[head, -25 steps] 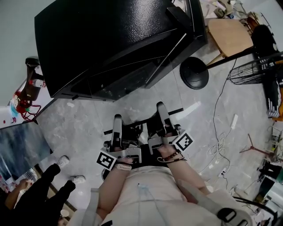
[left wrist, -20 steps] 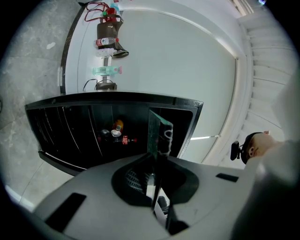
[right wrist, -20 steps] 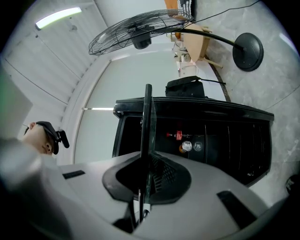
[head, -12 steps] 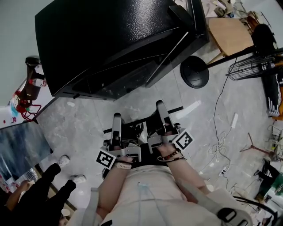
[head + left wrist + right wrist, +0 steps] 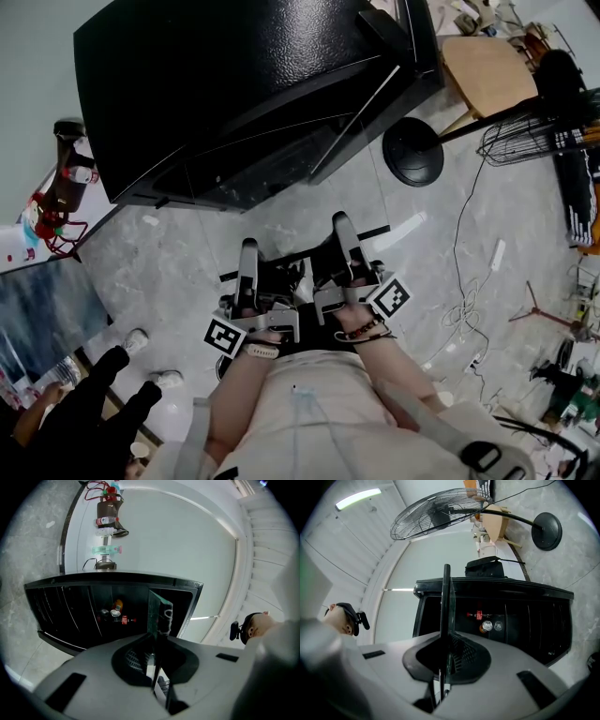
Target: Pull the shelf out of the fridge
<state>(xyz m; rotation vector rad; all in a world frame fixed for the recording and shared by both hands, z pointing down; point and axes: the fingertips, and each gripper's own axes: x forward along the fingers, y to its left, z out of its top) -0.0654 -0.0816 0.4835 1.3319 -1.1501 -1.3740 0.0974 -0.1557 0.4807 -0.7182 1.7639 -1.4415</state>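
The black fridge [image 5: 234,84] stands open in front of me, and bottles [image 5: 117,613] show on its dark inside. A clear glass shelf [image 5: 281,202] hangs level between the fridge front and my hands, outside the cabinet. My left gripper [image 5: 248,248] is shut on its near edge, left of centre. My right gripper [image 5: 340,223] is shut on the same edge further right. The left gripper view shows the shelf [image 5: 157,611] edge-on as a thin greenish strip running out of the left gripper [image 5: 157,639]. In the right gripper view the shelf [image 5: 446,592] rises as a thin dark line from the right gripper [image 5: 446,639].
A floor fan's round base [image 5: 412,153] stands just right of the fridge, its pole slanting to the cage [image 5: 436,513]. Behind it is a wooden stool [image 5: 483,75]. Cables [image 5: 469,309] trail on the floor at the right. A person's legs [image 5: 103,384] stand at the lower left.
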